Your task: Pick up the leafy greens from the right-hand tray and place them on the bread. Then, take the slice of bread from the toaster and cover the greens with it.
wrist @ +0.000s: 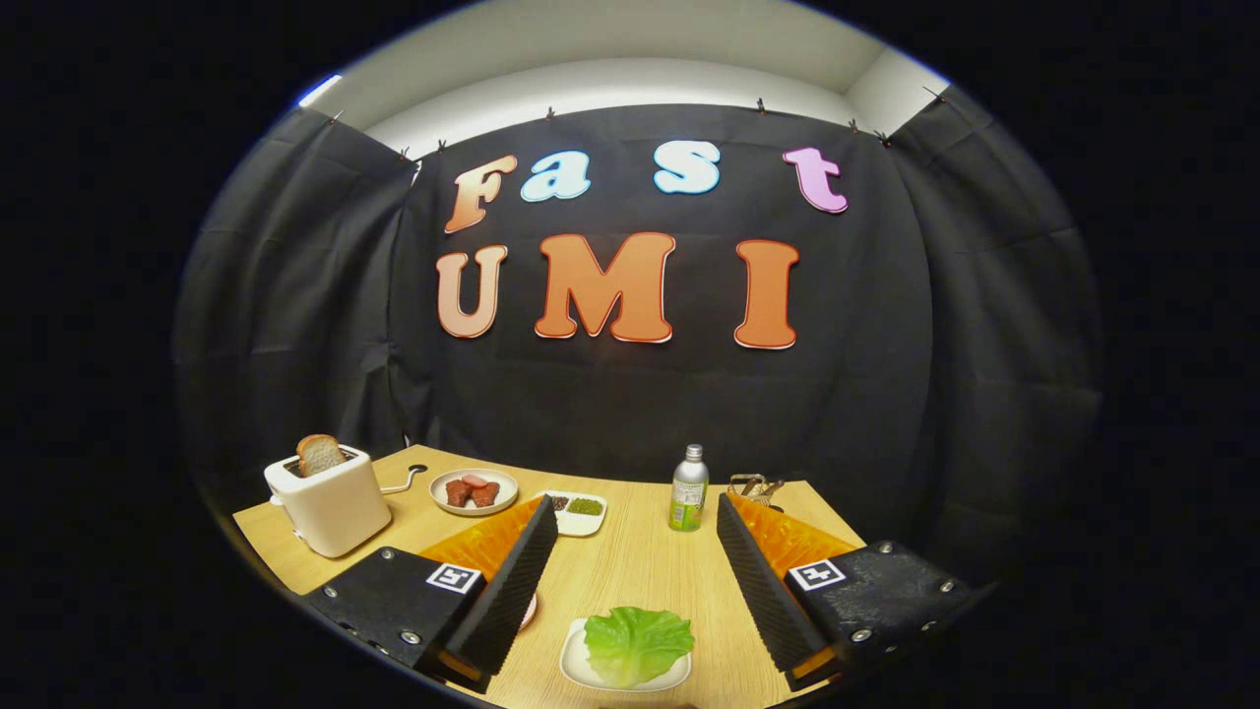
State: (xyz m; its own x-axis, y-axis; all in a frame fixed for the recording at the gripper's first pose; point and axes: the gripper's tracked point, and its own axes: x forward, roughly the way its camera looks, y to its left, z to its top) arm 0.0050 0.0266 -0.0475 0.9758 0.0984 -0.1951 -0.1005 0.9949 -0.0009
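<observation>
A black cloth wall fills the upper frame; below it a pale wooden table (630, 566) spans the lower middle. At lower left stands your white toaster (330, 502) with a slice of bread (319, 454) poking up from its slot. Right of it sit a plate of red pieces (473, 490), a small condiment dish (575, 512) and a bottle (689, 488). Your gripper (630, 581) has its fingers spread wide, holding nothing. The leafy greens (637, 642) lie on a white tray (576, 668) at bottom centre, between the fingers, low beneath them.
</observation>
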